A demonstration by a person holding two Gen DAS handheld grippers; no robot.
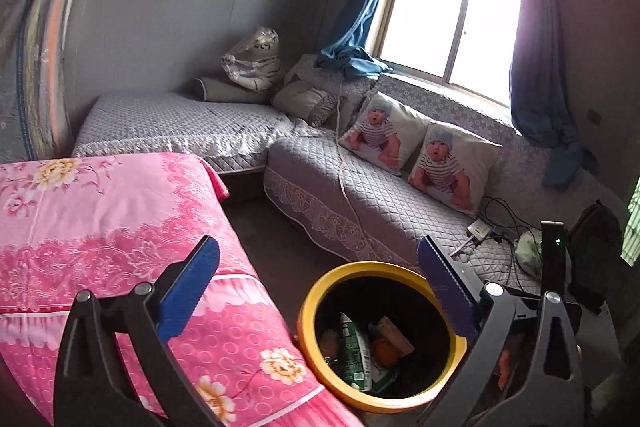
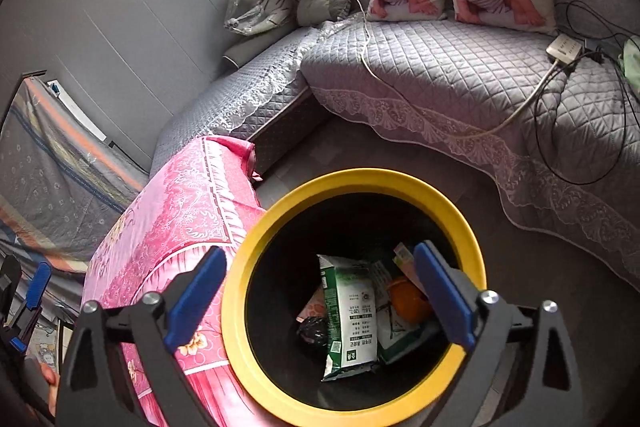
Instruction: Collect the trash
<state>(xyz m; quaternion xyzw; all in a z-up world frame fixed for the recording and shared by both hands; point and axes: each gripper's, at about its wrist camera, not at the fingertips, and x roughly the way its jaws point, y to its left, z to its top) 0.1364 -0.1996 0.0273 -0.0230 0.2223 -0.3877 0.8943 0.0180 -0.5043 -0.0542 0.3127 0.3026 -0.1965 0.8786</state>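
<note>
Right gripper gapes empty over the yellow-rimmed bin of trash

The bin stands on the floor right of the covered surface; wrappers lie inside; the sofa sits behind.

It was a lived-in room of a home: a corner sofa under quilted grey covers, baby-print cushions, blue curtains at a window, and a pink floral cloth.
</note>
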